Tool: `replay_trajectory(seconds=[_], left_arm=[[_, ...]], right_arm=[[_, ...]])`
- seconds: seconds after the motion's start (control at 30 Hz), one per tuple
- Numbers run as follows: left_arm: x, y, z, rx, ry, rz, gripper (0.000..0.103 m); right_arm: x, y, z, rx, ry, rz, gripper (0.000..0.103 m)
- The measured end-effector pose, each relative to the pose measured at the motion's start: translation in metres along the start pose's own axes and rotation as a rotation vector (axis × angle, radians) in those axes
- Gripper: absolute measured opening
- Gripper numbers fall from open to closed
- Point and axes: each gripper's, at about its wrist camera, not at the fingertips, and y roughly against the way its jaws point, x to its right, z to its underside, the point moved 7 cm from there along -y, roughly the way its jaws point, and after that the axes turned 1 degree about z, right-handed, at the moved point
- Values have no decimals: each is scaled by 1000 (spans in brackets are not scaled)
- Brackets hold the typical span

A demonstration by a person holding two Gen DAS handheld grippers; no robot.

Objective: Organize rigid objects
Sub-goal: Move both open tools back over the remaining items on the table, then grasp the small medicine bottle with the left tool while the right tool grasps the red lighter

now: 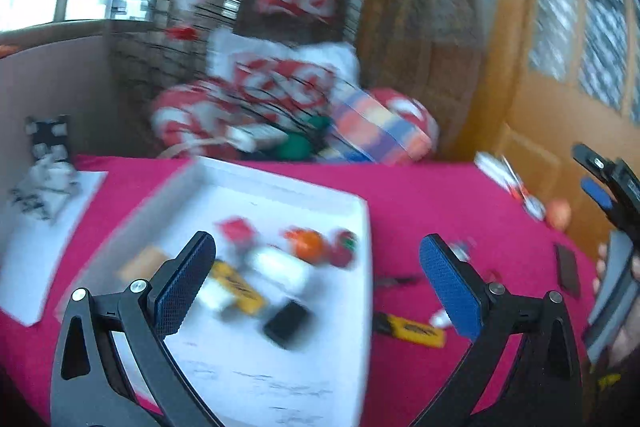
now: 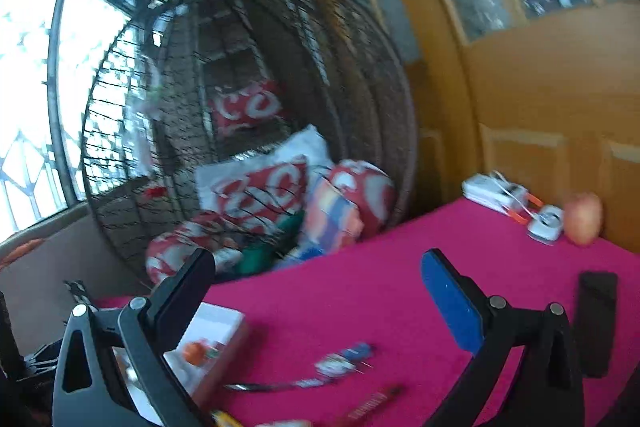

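Observation:
A white tray (image 1: 240, 367) lies on the pink cloth. It holds an orange object (image 1: 306, 243), a red-green one (image 1: 345, 247), a white piece (image 1: 276, 265), a yellow bar (image 1: 240, 289) and a black block (image 1: 287, 323). My left gripper (image 1: 316, 243) hovers over the tray, open and empty. Right of the tray, another yellow bar (image 1: 412, 331) and a dark brown slab (image 1: 568, 271) lie on the cloth. My right gripper (image 2: 318, 255) is open with nothing between its fingers, above a blue-white item (image 2: 344, 361), a red stick (image 2: 372, 403) and a black slab (image 2: 596, 319). Both views are blurred.
A peach-coloured fruit (image 2: 584, 217), a white round thing (image 2: 546, 221) and a white box (image 2: 492, 193) sit at the table's far right by a wooden door. A wicker hanging chair (image 2: 360, 75) with red-white cushions stands behind the table. A patterned item (image 1: 44, 183) rests on white paper, left.

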Motion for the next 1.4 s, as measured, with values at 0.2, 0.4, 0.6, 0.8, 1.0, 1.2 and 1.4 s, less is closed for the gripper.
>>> replay_trajectory(seconds=[0.2, 0.4, 0.6, 0.8, 1.0, 1.2, 1.4], left_arm=[[98, -59, 38, -218, -232, 233, 103], [158, -103, 82, -401, -429, 289, 103], [165, -127, 95, -483, -497, 272, 65], [164, -135, 103, -530, -532, 296, 48], [163, -120, 103, -495, -474, 296, 20], [133, -89, 67, -386, -281, 311, 19], [103, -57, 39, -287, -196, 297, 19]], right_arm=[[56, 1, 18, -81, -127, 12, 103], [86, 5, 27, -102, -157, 48, 103], [115, 8, 43, -131, -222, 68, 103], [119, 5, 54, -177, -253, 38, 103], [87, -16, 80, -349, -126, 30, 103], [33, -41, 133, -579, 70, -28, 103], [7, -71, 156, -668, 109, -43, 103]])
